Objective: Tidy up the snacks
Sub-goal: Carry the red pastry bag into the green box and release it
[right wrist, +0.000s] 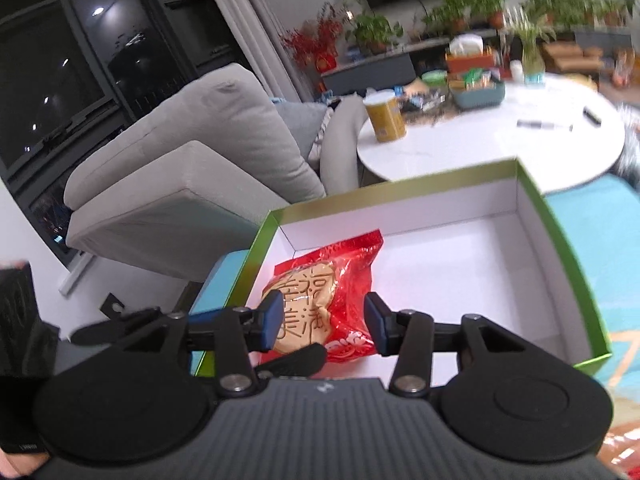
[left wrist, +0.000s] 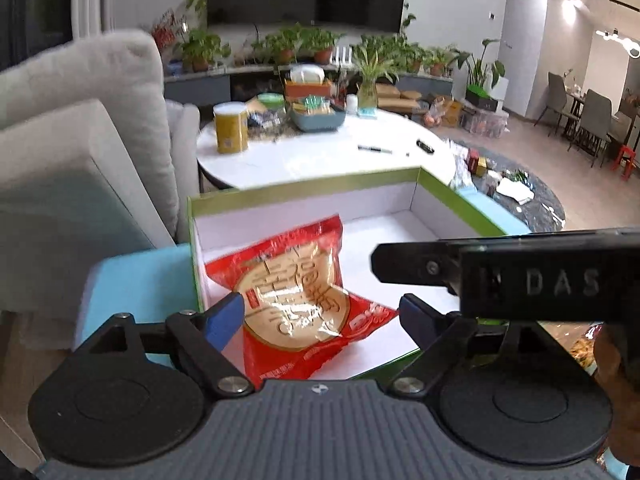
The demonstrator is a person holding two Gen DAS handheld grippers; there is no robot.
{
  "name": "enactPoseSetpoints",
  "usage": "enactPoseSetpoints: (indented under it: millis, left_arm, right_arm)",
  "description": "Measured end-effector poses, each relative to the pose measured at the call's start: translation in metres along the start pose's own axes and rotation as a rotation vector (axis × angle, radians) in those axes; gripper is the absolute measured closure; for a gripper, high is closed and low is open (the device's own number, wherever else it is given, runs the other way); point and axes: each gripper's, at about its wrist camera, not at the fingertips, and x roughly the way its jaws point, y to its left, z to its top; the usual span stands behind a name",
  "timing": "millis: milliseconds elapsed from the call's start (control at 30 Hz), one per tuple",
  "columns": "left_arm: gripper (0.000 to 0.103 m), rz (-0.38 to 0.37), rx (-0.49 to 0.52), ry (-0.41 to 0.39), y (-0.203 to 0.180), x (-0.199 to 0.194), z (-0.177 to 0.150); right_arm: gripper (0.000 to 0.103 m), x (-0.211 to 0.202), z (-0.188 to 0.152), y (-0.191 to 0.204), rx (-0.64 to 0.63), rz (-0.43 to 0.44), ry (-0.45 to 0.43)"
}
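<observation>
A red snack packet (left wrist: 296,300) (right wrist: 340,280) with a round golden cake printed on it lies at the left end of a green box's white floor. The green box (left wrist: 320,188) (right wrist: 400,188) holds nothing else. My left gripper (left wrist: 320,314) is low over the packet, its blue pads either side of the wrapper and apart from it. My right gripper (right wrist: 324,320) hovers open above the same packet. One of its black fingers (left wrist: 400,260) reaches in from the right in the left wrist view, clear of the packet.
The box rests on a blue surface (left wrist: 132,288) (right wrist: 592,232). A grey sofa (left wrist: 80,140) (right wrist: 192,168) stands to the left. Behind is a white round table (left wrist: 320,156) (right wrist: 500,148) with a yellow can (left wrist: 231,128), a basket and a pen. A hand (left wrist: 616,380) is at the right edge.
</observation>
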Motion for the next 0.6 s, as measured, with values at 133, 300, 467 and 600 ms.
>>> enactPoseSetpoints:
  millis: [133,300,467,600]
  left_arm:
    - [0.017,0.018,0.015,-0.052,-0.006,-0.03,-0.001]
    - [0.016,0.017,0.012,-0.095,-0.015,-0.067,-0.004]
    - [0.011,0.046,0.007,-0.153,-0.023,-0.11,-0.011]
    - [0.01,0.075,-0.011,-0.19,-0.022,-0.145,-0.023]
  right_arm:
    - [0.02,-0.02,-0.003,0.011,-0.072,-0.056,-0.079]
    - [0.02,-0.055,-0.006,0.028,-0.126,-0.072,-0.149]
    - [0.02,-0.096,-0.016,0.044,-0.174,-0.064,-0.296]
    - [0.02,-0.135,-0.035,0.05,-0.179,-0.116,-0.431]
